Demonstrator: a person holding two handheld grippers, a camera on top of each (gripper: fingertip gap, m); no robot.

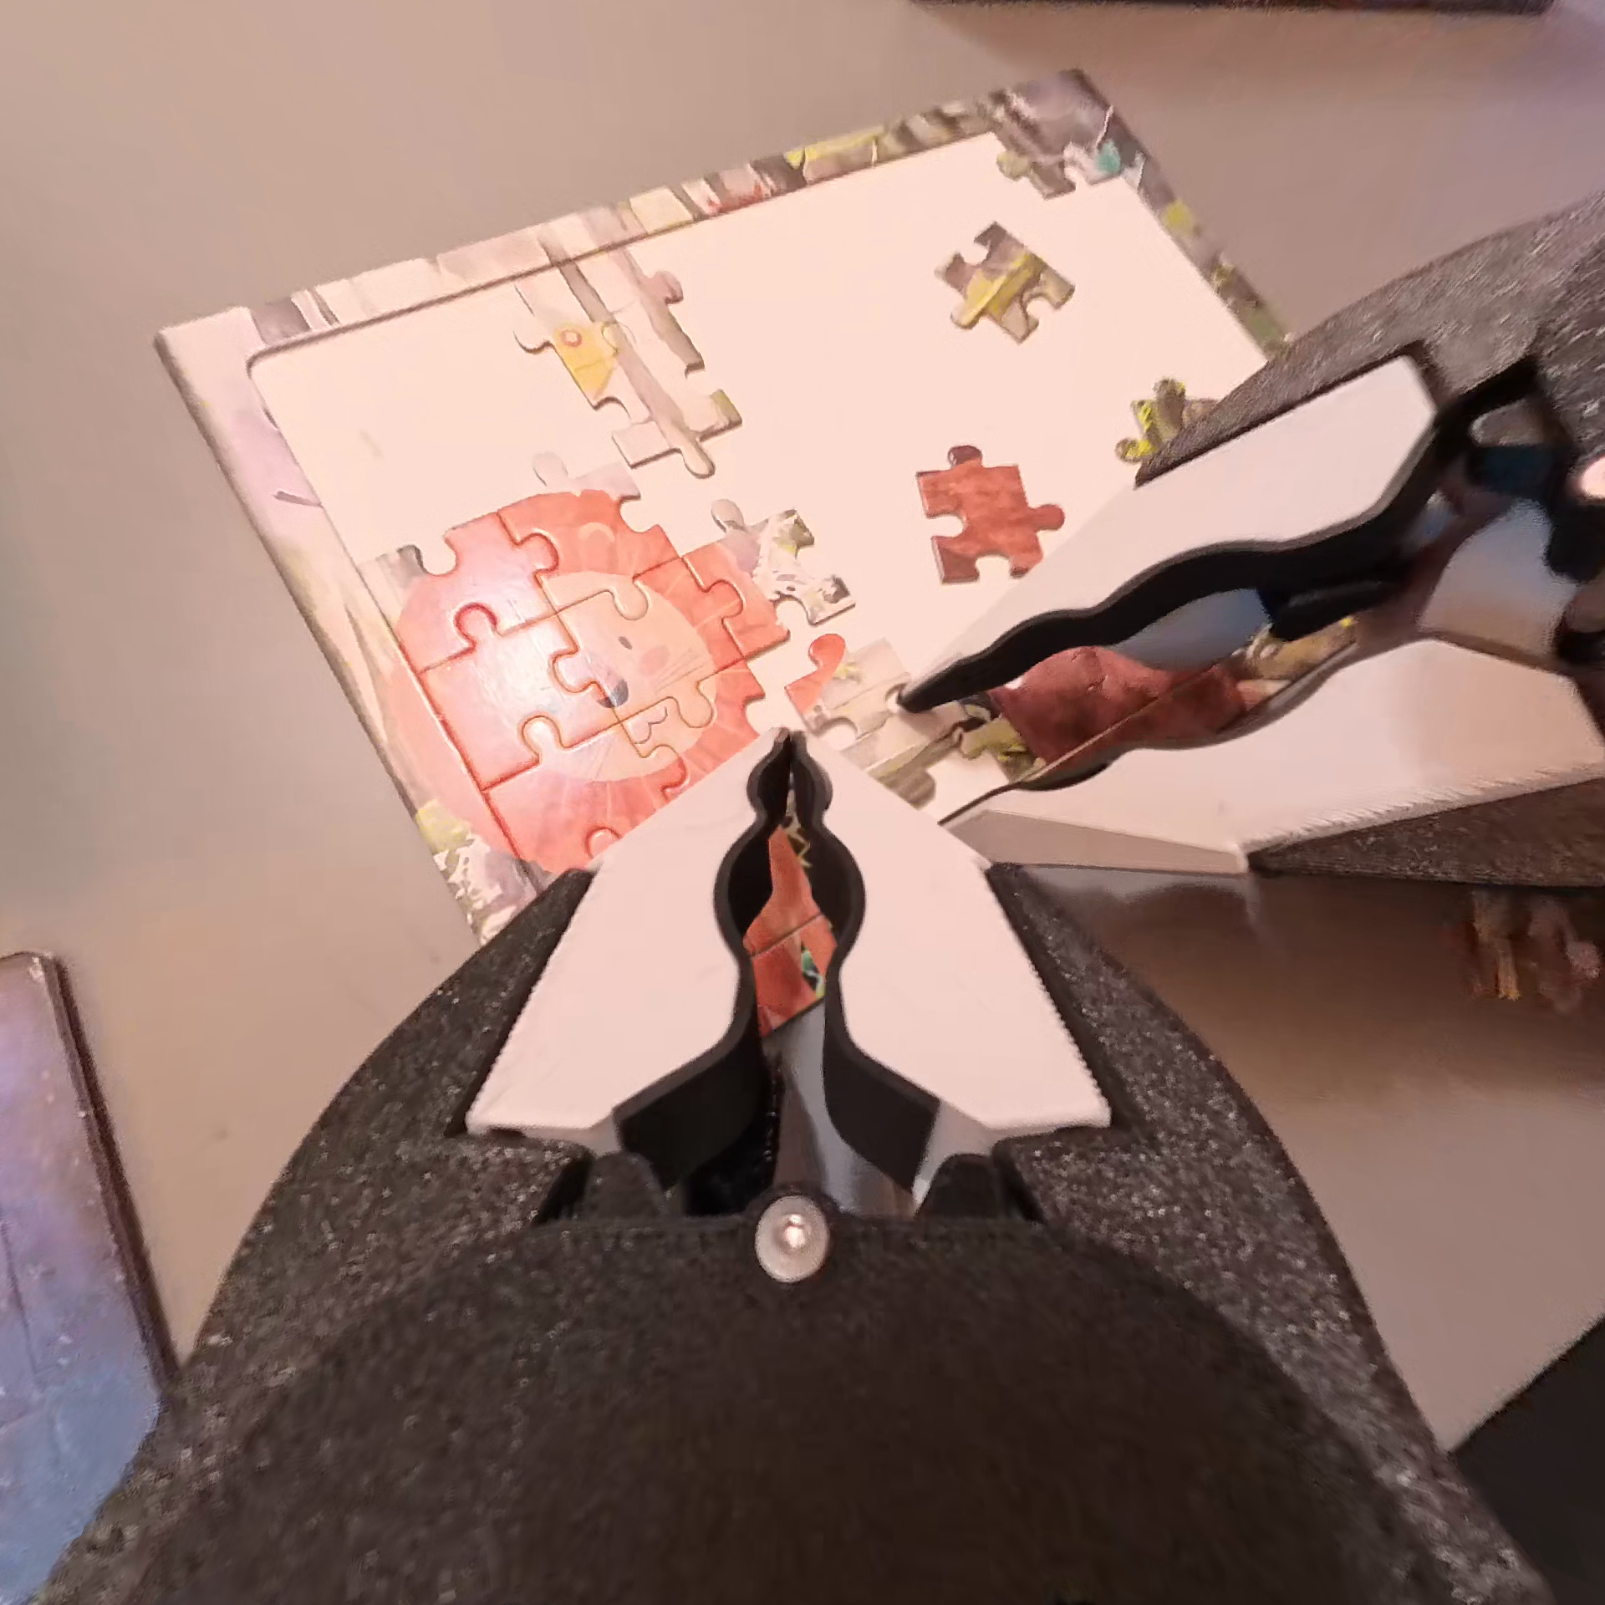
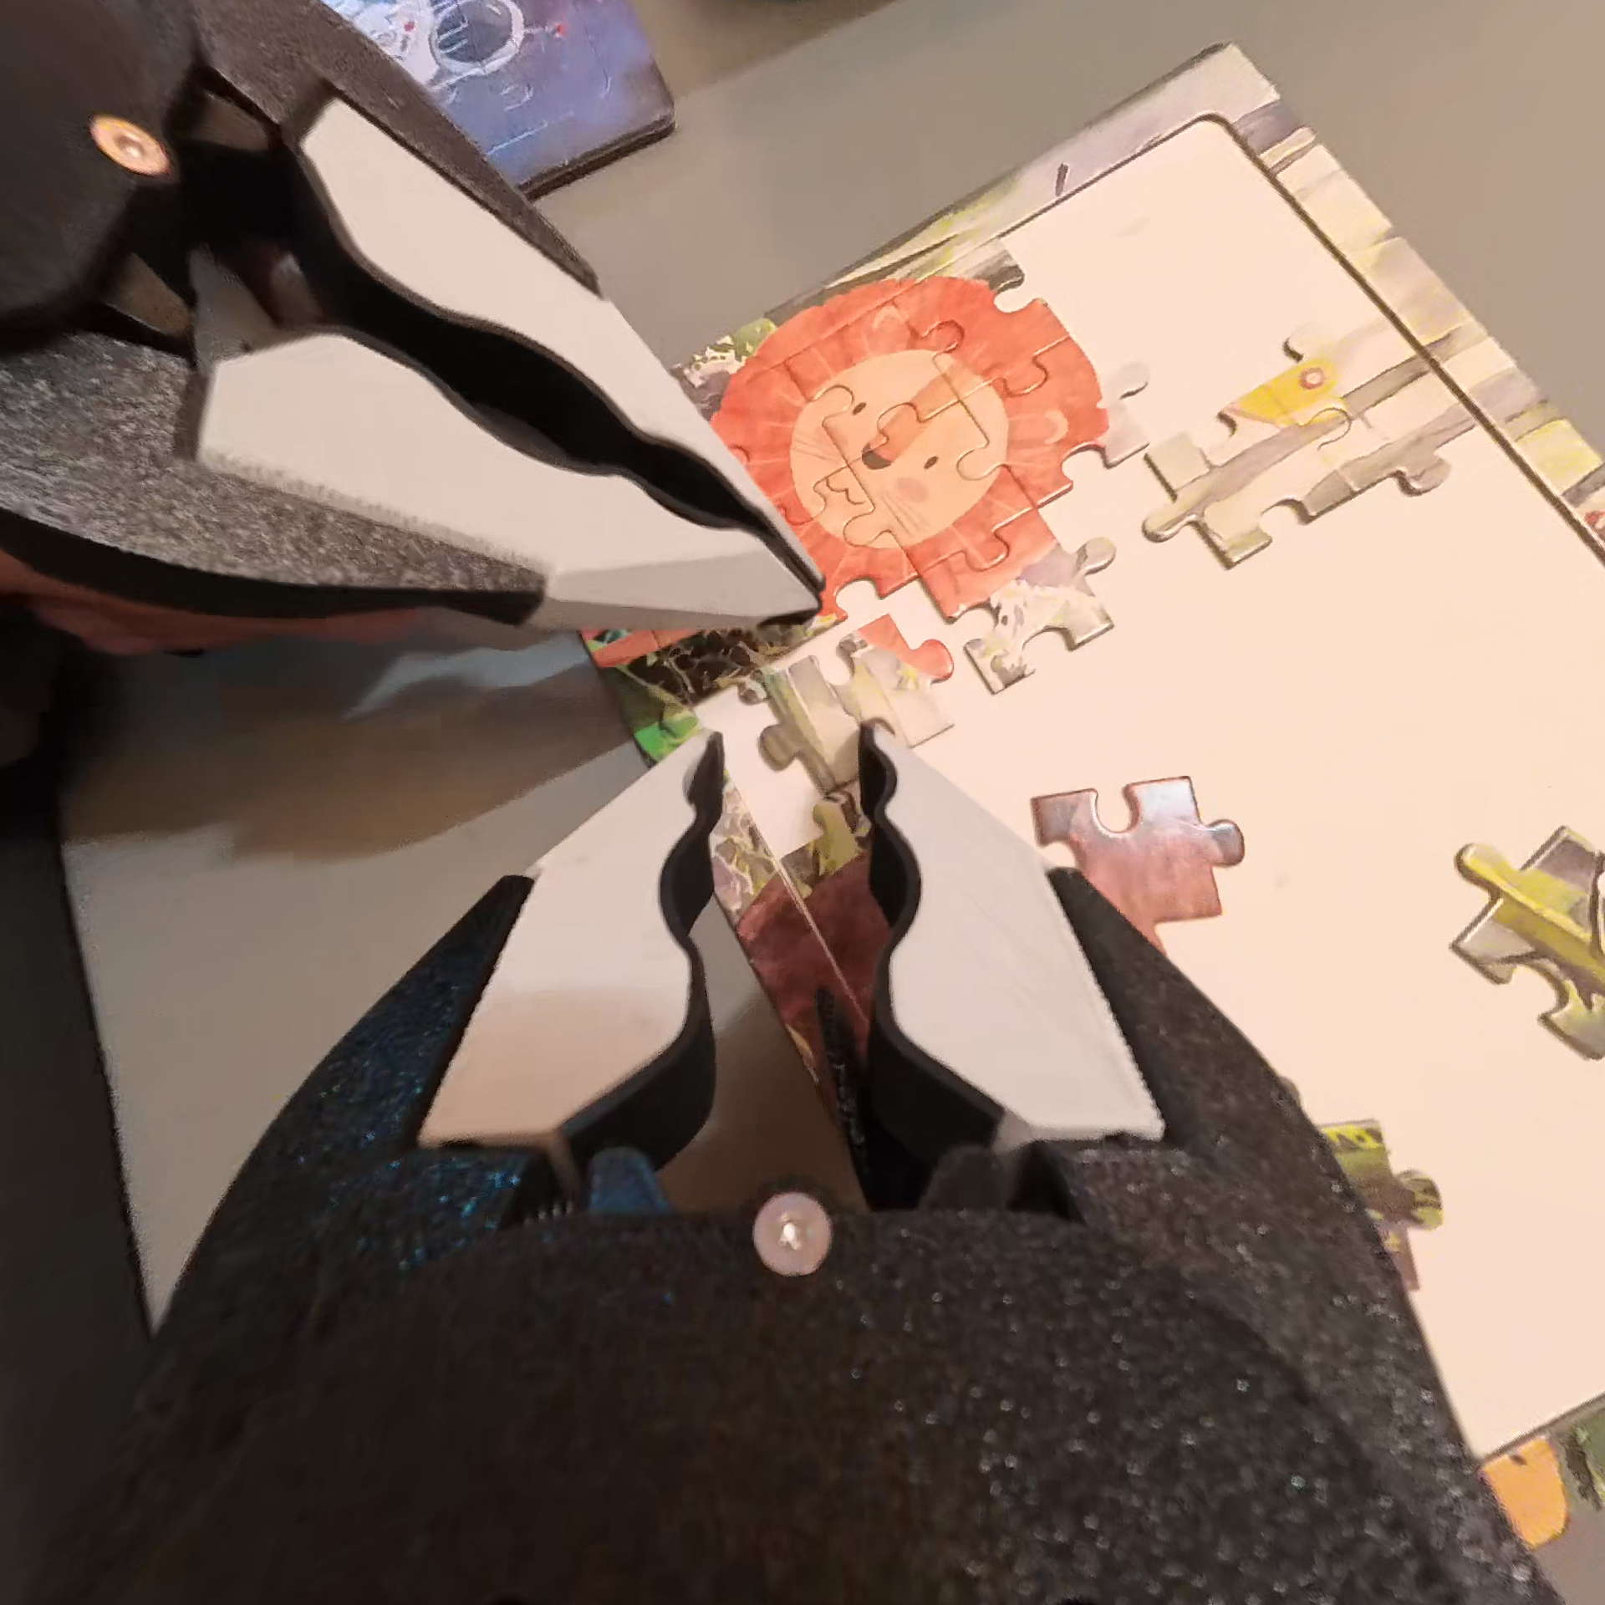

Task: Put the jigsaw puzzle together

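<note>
The puzzle tray (image 1: pixel 217 347) lies on the table, also in the right wrist view (image 2: pixel 1259 95). An assembled orange lion cluster (image 1: pixel 556 643) (image 2: pixel 903 434) sits at one corner. My left gripper (image 1: pixel 786 751) is shut, with its tip at the lion's lower edge, and I see nothing between its fingers; it also shows in the right wrist view (image 2: pixel 808 608). A grey piece with a red knob (image 1: pixel 847 682) (image 2: pixel 877 686) lies just beyond my right gripper (image 2: pixel 790 747) (image 1: pixel 934 751), which is open. One of its fingertips (image 1: pixel 912 695) touches that piece.
Loose in the tray are a brown piece (image 1: pixel 986 512) (image 2: pixel 1146 847), green pieces (image 1: pixel 1003 278) (image 2: pixel 1537 929) and a grey cluster with a yellow bird (image 1: pixel 625 365) (image 2: pixel 1303 434). A dark blue board (image 1: pixel 52 1216) (image 2: pixel 556 87) lies beside the tray. Only a small space, under 4 cm, lies between the two pairs of fingers.
</note>
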